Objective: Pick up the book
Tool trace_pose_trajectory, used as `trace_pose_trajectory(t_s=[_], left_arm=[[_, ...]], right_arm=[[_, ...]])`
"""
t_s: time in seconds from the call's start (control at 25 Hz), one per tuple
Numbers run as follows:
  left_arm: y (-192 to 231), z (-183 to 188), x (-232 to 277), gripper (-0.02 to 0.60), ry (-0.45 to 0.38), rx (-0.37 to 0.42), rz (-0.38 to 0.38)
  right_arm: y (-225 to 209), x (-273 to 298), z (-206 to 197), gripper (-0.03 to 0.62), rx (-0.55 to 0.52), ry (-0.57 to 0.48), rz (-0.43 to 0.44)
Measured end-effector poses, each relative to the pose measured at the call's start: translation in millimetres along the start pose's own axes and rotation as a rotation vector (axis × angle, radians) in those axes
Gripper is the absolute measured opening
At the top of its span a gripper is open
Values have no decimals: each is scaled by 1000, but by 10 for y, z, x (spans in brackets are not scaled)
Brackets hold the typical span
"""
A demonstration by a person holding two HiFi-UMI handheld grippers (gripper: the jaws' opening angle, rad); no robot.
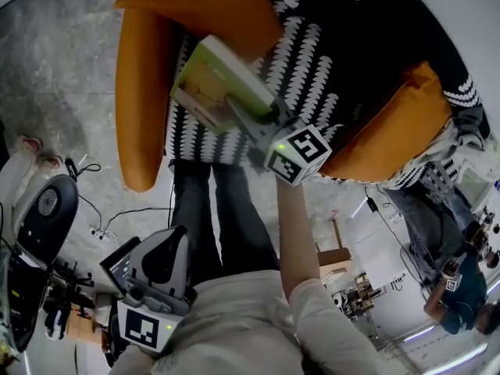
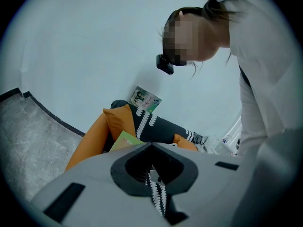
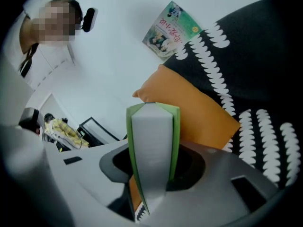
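Book [image 1: 215, 76] gripped by right gripper [image 1: 239, 108]
The green book is held edge-on between the right jaws, in front of an orange armchair [image 1: 141, 92] with a black-and-white cushion [image 1: 312, 61]; the left gripper [image 1: 173, 244] is held low, jaws nearly together, with nothing between them.

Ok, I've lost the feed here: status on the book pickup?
Right gripper shut on green book, held above orange cushion. Left gripper shut, empty, low. No obstruction seen.
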State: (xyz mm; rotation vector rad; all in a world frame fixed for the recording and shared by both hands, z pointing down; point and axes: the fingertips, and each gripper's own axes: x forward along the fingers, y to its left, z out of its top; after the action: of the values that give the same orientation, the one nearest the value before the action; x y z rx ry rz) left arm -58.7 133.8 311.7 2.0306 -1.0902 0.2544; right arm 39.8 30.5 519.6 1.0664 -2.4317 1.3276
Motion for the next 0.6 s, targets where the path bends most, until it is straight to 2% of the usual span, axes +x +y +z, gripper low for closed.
trace_pose_trajectory(t_s=[0.36,0.48,0.6], left_arm=[[-97,147,-86,9,-43,41,-38],[-138,162,-114,9,-55,62,-47],[-174,232,-182,8,-82,79,-55]], right_arm=[[-82,-384,137,149,329,-229,-74],[-99,-532,239,149,388,-316,-88],[-28,-670,383,149,398,-372,-99]])
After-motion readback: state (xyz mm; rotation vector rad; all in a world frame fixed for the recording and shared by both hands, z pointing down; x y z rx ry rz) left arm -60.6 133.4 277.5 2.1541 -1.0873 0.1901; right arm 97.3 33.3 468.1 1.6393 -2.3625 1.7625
